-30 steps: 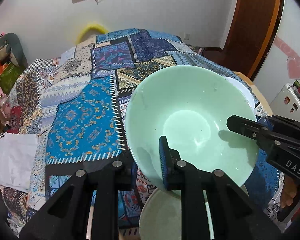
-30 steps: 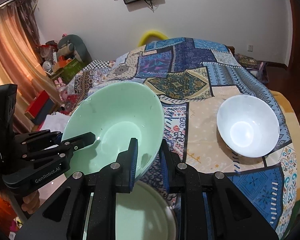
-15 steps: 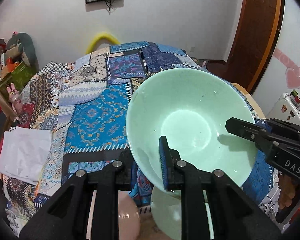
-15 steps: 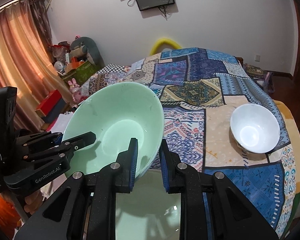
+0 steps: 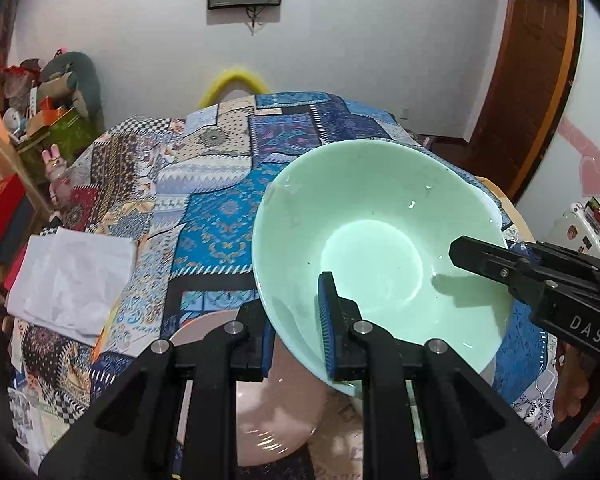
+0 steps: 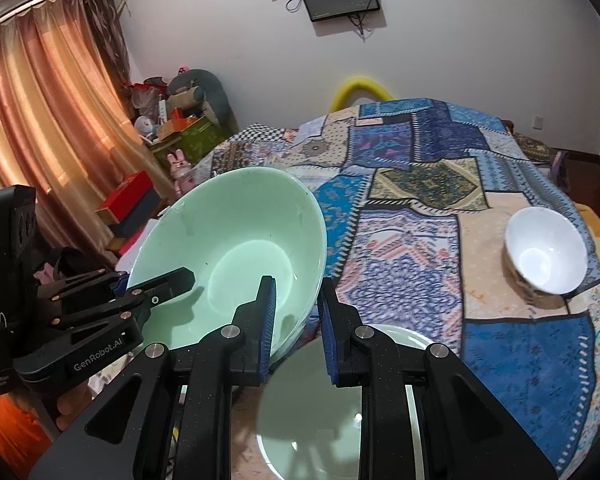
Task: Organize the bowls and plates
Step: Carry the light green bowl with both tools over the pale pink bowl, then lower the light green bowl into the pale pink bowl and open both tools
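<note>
Both grippers hold one large mint-green bowl [image 5: 380, 236] in the air above the table, tilted toward me. My left gripper [image 5: 296, 320] is shut on its near-left rim. My right gripper [image 6: 296, 320] is shut on the opposite rim, with the bowl [image 6: 236, 256] to its left. Each gripper shows in the other's view: the right one [image 5: 476, 256] and the left one [image 6: 172, 280], both on the bowl rim. Below lie a pink plate [image 5: 276, 412] and a green plate [image 6: 312, 408]. A white bowl [image 6: 546, 256] stands on the table at the right.
The round table wears a patchwork cloth [image 6: 420, 184]. A folded white cloth [image 5: 72, 276] lies at its left edge. Boxes and toys [image 6: 172, 128] stand by the curtain on the left. A wooden door [image 5: 532, 72] is at the right.
Both grippers have lifted the green bowl higher and pulled back. More of the table shows, and the pink and green plates below have come into view.
</note>
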